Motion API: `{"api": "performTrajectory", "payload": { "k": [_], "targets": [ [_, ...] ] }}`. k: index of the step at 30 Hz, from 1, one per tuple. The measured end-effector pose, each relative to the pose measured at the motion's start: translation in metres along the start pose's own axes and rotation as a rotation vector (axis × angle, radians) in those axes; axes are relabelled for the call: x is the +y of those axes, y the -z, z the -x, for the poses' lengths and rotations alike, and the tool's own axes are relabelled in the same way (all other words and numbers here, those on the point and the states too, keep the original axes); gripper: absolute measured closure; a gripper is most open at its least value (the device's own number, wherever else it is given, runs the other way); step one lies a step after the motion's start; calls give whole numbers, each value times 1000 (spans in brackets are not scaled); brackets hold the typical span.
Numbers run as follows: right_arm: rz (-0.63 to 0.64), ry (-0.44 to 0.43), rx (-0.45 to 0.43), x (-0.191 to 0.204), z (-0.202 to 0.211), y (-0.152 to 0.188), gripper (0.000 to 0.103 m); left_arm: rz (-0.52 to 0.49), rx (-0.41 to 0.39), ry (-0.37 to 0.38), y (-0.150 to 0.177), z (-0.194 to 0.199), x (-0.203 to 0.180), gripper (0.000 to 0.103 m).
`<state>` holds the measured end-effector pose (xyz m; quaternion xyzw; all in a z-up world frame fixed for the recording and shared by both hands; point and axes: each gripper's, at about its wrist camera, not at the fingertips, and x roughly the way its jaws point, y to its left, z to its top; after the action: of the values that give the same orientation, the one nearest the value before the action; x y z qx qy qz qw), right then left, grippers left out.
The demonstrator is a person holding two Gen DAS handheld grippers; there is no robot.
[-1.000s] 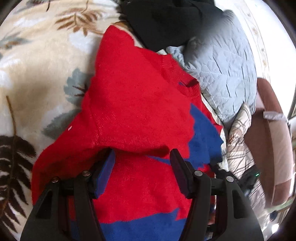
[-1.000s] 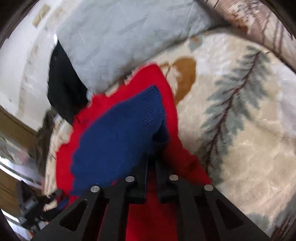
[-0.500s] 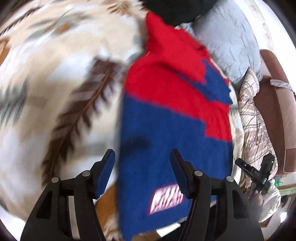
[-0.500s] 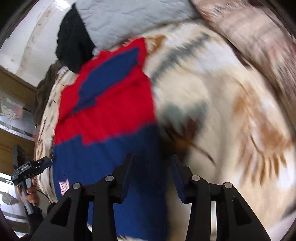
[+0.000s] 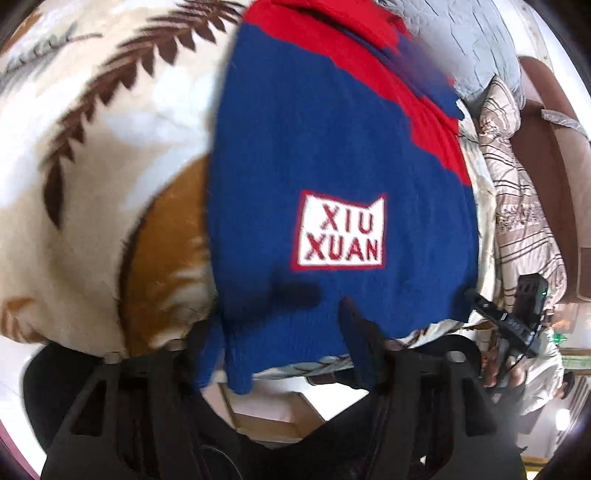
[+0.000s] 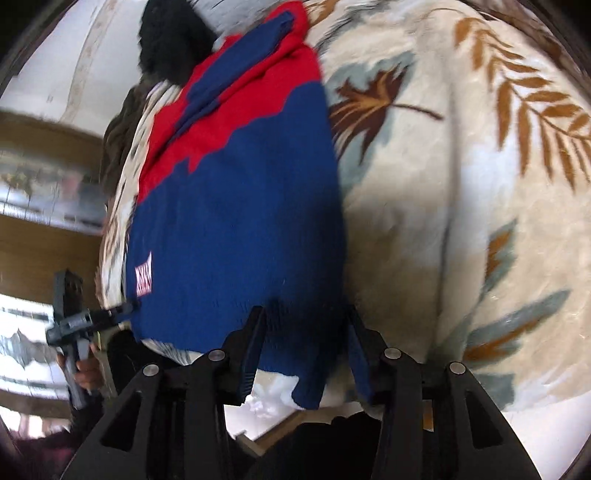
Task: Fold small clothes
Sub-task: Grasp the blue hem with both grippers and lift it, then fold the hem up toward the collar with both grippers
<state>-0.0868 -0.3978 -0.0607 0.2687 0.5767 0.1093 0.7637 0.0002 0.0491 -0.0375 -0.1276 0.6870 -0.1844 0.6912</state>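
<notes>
A small red and blue knit sweater (image 5: 332,155) lies flat on a leaf-patterned blanket (image 5: 92,155), sleeves folded in, its blue hem nearest me with a white "XIU XUAN" patch (image 5: 340,230). My left gripper (image 5: 280,332) is open, its jaws astride the hem's left corner. In the right wrist view the sweater (image 6: 240,206) lies the same way, and my right gripper (image 6: 306,332) is open astride the hem's right corner. The hem hangs a little over the bed edge between the fingers.
A grey quilted pillow (image 5: 469,33) and a black garment (image 6: 173,40) lie beyond the sweater's collar. A striped quilt (image 5: 517,206) and a brown sofa (image 5: 550,147) are to the right. The bed edge is just below the hem.
Both grippers have pulled back from the collar and sleeve area to the hem at the bed edge. The right gripper, shut on the blue sleeve a second ago, is open now.
</notes>
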Motion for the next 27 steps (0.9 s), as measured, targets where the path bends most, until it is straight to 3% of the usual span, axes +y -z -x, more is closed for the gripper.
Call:
{"api": "performTrajectory", "payload": {
  "k": [1,2,3,8,15,21,27],
  "targets": [
    [14,0,-2,2,-1,1,80,-4,-2,-32,-1,-1,0,82],
    [22,-3,6,3,-3,1,98,-5,-7,-49,-3,0,4,91],
    [25,-9,16,4,-5,1,98,7,-7,-34,-4,3,11,96],
    [60,-83,-42,13,7,5,99,83,-10,159,-7,17,24,97],
    [52,-238,-173,31,30,-3,99,102,-96,349,-21,42,22,97],
    [32,-330,-311,40,47,-26,99,111,-210,436,-50,63,19,97],
    [-16,-385,-417,43,50,-74,99,128,-320,425,-103,73,19,97]
  ]
}}
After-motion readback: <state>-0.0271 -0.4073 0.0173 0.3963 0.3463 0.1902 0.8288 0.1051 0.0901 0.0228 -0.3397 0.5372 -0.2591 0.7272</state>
